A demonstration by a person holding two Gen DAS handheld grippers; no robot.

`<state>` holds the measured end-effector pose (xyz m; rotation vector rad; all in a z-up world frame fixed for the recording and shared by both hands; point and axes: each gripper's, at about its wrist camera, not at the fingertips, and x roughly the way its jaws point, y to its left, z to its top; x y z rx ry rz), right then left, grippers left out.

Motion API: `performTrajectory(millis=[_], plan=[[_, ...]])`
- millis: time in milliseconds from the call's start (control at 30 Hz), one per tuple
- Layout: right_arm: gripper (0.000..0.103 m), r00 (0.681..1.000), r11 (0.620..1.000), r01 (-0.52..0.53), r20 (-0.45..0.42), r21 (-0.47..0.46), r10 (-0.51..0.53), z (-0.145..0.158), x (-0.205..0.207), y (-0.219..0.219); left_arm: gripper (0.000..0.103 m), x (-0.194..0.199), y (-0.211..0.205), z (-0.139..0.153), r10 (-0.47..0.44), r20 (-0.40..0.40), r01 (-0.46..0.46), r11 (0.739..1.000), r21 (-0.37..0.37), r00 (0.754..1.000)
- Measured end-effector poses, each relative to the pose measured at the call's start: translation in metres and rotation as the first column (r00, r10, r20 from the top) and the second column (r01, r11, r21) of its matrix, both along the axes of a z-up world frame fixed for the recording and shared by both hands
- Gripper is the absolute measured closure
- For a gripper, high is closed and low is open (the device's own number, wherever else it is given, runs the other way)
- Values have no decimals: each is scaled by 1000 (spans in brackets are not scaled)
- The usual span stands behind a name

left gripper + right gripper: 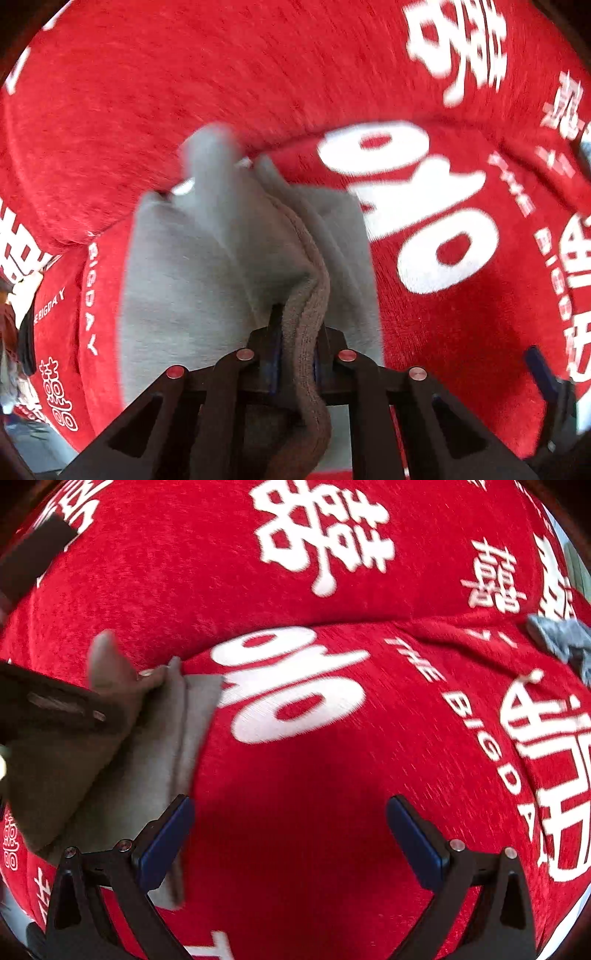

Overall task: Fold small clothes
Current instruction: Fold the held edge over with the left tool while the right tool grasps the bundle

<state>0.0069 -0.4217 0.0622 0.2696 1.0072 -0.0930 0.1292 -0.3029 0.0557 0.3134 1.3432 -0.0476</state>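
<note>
Left wrist view puts my left claw [297,354] clenched on a bunched brownish-grey edge of the grey garment [207,258], several layers pinched together between the two blue pads. Beyond the pinch the cloth falls away in a wide sheet onto the red cover [184,74] with its white lettering; I take that surface for a sofa or bed, though the fisheye blur leaves me unsure which.

From the right wrist view, my right claw [291,834] is released, fingers spread wide with only red fabric between them. Its left pad [166,842] sits just at the garment's near edge, touching or overlapping it, but nothing is gripped. The grey garment [155,746] lies to the left of that view, with a crease running along its length and one corner lifted near the left claw's dark body.

My read is that this piece is mid-fold: at least one layer looks doubled over, but the cloth is not yet flat or squared. Laying the held edge down and smoothing remains. A bluish-grey item [561,642] lies well apart at the far right, crumpled, so more folding likely waits.
</note>
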Motion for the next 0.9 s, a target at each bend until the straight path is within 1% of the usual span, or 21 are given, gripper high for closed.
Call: performTrajectory(millis=[33, 67, 100, 133, 167, 200, 233, 267, 333, 400, 433, 500, 533, 567, 600, 700, 767, 800, 833, 867, 900], plan=[[0, 1000, 1000, 6, -7, 5, -6, -3, -2, -3, 89, 0, -3, -6, -1, 6, 1, 1000, 9, 1000], [0, 1000, 1000, 12, -14, 8, -12, -6, -3, -7, 89, -3, -6, -8, -12, 35, 12, 1000, 20, 999], [0, 1000, 1000, 16, -19, 12, -16, -9, -5, -9, 86, -6, -10, -7, -31, 60, 29, 999, 30, 998], [0, 1000, 999, 21, -22, 25, -20, -13, -8, -13, 66, -9, -11, -6, -45, 58, 43, 999, 26, 997], [0, 1000, 999, 21, -20, 28, -20, -13, -9, -14, 53, -11, -13, -3, -65, 49, 65, 998, 2, 997], [0, 1000, 999, 20, -20, 27, -20, -13, -9, -14, 32, -13, -13, 2, -95, 39, 96, 995, -38, 995], [0, 1000, 999, 19, -19, 29, -19, -12, -10, -13, 30, -16, -11, 11, -106, 46, 109, 992, -63, 993], [0, 1000, 999, 19, -19, 29, -19, -12, -10, -13, 30, -19, -6, 21, -105, 66, 110, 991, -74, 992], [0, 1000, 999, 9, -2, 44, -9, -7, -12, -11, 30, -27, 11, 47, -107, 93, 119, 983, -138, 990], [0, 1000, 998, -4, 17, 67, 3, 0, -13, -9, 30, -37, 43, 74, -81, 128, 110, 965, -239, 988], [0, 1000, 997, -10, 25, 78, 8, 2, -14, -8, 26, -42, 60, 81, -62, 145, 98, 961, -258, 988], [0, 999, 993, -29, 45, 118, 23, 9, -15, -6, 14, -52, 95, 89, -10, 201, 61, 967, -249, 980], [0, 998, 988, -41, 56, 147, 33, 12, -15, -5, 14, -60, 115, 90, 28, 243, 27, 975, -219, 970], [0, 996, 973, -71, 74, 221, 55, 18, -14, 0, 14, -67, 131, 88, 53, 265, 1, 980, -198, 963], [0, 996, 973, -71, 74, 221, 55, 18, -14, 0, 14, -74, 146, 86, 67, 266, -15, 981, -195, 962], [0, 991, 933, -112, 103, 343, 82, 27, -12, 10, 14, -92, 180, 71, 108, 243, -58, 977, -206, 964], [0, 988, 903, -140, 115, 407, 101, 32, -10, 20, 14, -112, 192, 63, 98, 256, -43, 976, -215, 962], [0, 986, 896, -153, 125, 416, 111, 36, -11, 28, 14, -124, 193, 57, 68, 266, -12, 979, -205, 962], [0, 983, 901, -168, 137, 401, 122, 40, -11, 36, 14, -132, 191, 53, 42, 272, 11, 982, -188, 961], [0, 979, 919, -182, 151, 348, 137, 44, -10, 49, 14, -139, 188, 46, 8, 276, 38, 986, -162, 961], [0, 979, 919, -182, 151, 348, 137, 44, -10, 49, 14, -145, 183, 38, -33, 279, 72, 989, -132, 960]])
